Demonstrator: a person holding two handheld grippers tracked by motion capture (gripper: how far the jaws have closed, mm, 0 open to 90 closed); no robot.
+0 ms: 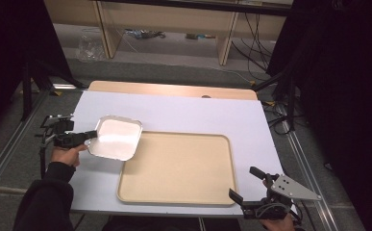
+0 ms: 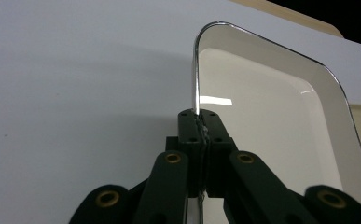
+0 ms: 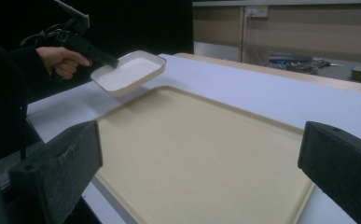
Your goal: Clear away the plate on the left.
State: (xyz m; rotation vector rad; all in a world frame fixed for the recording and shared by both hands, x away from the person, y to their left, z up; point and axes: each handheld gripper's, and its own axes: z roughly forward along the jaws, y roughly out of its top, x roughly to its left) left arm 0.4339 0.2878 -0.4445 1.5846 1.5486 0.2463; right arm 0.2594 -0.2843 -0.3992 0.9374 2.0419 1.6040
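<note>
My left hand-held gripper (image 1: 91,136) was clenched on the rim of the white dish (image 1: 115,137), its jaws pressed together over the thin edge. The white dish reached out ahead of that hand-held gripper, lifted clear of the desk (image 1: 183,111), its far corner hanging over the near left corner of the beige tray (image 1: 176,166). My right hand-held gripper (image 1: 249,183) was released, jaws spread wide, held low beside the tray's right front corner, with the tray lying before it.
</note>
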